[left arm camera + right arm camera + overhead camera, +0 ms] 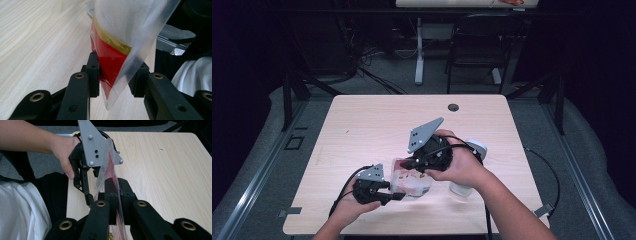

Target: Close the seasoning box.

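While the right gripper (pixel 117 195) has its jaws nipped on the bag (pixel 117 50), the left gripper (pixel 116 77) sits half-open w/ the bag's corner between its jaws, one pad touching. Risk: slick film slips out, bag drops to tabletop (pixel 362 125).

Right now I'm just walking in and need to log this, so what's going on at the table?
A person works a clear plastic bag with something red inside, using a pair of tongs in each hand. The right tongs are clamped on the bag's edge. The left tongs straddle a corner of it, one pad against the film, the other not quite closed. A white bottle stands beside the right hand on the wooden table.
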